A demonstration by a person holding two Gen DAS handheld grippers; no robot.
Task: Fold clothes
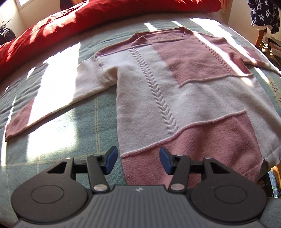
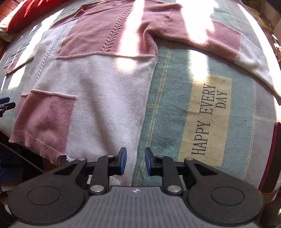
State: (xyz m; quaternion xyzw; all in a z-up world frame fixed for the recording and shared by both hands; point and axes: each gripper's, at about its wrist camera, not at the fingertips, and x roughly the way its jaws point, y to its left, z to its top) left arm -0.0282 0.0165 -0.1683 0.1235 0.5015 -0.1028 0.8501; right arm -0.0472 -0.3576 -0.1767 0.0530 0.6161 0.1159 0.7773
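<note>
sweater (image 1: pixel 175 84): flat on plaid bedspread (image 1: pixel 70 126), sleeves out | left gripper (image 1: pixel 138 160): spread, empty, over hem's left corner | right gripper (image 2: pixel 135 161): parted, empty, over right side edge | red duvet (image 1: pixel 70 21) beyond collar | path clear

Bright sun stripes fall across the bed (image 1: pixel 58 122), covered in a green checked bedspread (image 2: pixel 175 105) with a cream "HAPPY EVERY DAY" patch (image 2: pixel 207 121). A red duvet (image 1: pixel 61 22) is heaped at the far side, beneath a pale wall (image 1: pixel 10 14).
</note>
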